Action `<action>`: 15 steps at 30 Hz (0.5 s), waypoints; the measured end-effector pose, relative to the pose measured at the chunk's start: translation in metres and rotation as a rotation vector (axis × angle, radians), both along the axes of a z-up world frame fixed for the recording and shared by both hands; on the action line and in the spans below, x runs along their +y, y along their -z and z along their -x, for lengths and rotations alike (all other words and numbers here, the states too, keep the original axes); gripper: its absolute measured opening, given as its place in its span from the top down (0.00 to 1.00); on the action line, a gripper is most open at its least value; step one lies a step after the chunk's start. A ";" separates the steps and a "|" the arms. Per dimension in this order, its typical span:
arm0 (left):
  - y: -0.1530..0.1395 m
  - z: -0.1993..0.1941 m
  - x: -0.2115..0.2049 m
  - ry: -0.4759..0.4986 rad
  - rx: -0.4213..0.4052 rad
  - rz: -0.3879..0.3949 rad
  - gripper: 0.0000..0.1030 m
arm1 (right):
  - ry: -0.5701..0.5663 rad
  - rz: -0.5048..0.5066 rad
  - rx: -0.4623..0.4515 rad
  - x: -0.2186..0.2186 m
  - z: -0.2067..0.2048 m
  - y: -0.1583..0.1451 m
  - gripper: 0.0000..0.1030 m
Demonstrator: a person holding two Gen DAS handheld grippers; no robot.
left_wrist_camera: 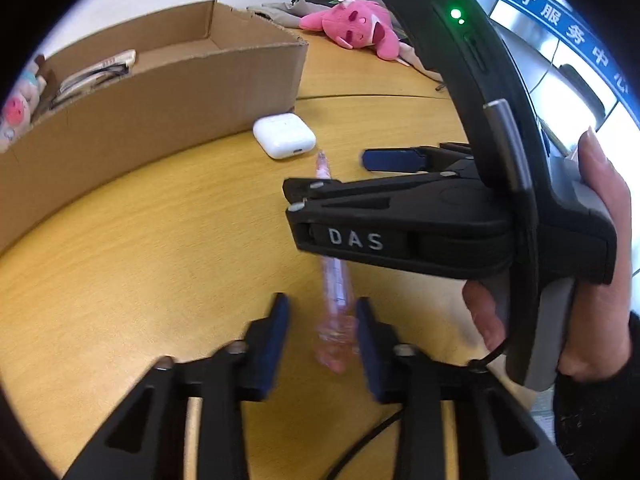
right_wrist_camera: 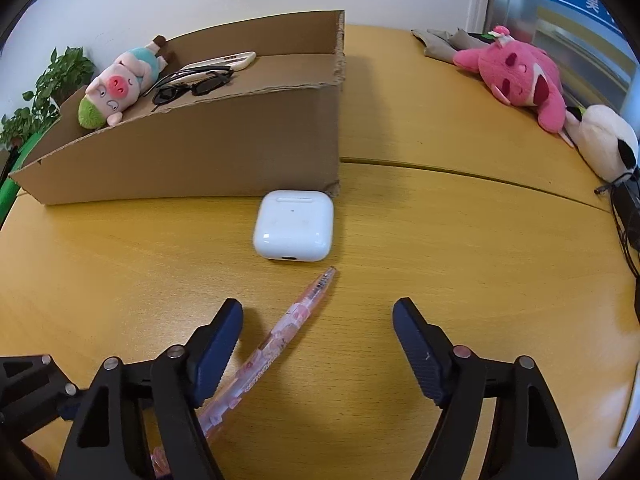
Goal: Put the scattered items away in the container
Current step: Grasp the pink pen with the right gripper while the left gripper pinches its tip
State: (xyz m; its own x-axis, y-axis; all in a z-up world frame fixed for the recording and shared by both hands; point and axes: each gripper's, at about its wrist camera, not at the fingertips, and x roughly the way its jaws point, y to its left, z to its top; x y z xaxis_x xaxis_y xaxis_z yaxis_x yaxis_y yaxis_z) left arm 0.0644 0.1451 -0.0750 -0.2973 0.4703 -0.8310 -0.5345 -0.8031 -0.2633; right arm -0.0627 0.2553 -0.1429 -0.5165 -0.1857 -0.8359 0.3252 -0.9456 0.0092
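Pick-up step on the pink pen, lying on the surface between the parted left gripper jaws and inside the wide-open right gripper jaws; next: close left jaws on barrel, lift, carry to cardboard box ahead-left.

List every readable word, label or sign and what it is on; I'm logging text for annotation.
"DAS": white letters on the right gripper body, left wrist view.
"人才服务中心": white characters on the blue wall banner; its first characters are cut off.
Print on the pink pen: too blurred to read.
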 end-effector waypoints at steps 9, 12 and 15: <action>0.004 -0.018 -0.005 -0.017 -0.091 -0.103 0.84 | -0.056 0.114 -0.068 -0.010 0.001 -0.004 0.83; 0.004 -0.023 -0.011 -0.037 -0.107 -0.133 0.84 | -0.054 0.158 -0.079 -0.008 0.000 -0.009 0.85; 0.002 -0.026 -0.017 -0.064 -0.104 -0.144 0.84 | -0.060 0.212 -0.071 -0.008 -0.001 -0.023 0.88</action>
State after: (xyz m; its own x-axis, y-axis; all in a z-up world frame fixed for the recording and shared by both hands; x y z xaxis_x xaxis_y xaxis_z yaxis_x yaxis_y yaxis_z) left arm 0.0906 0.1285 -0.0772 -0.2463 0.5698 -0.7840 -0.4477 -0.7843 -0.4293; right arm -0.0619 0.2471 -0.1195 -0.4407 -0.3896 -0.8087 0.3723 -0.8991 0.2302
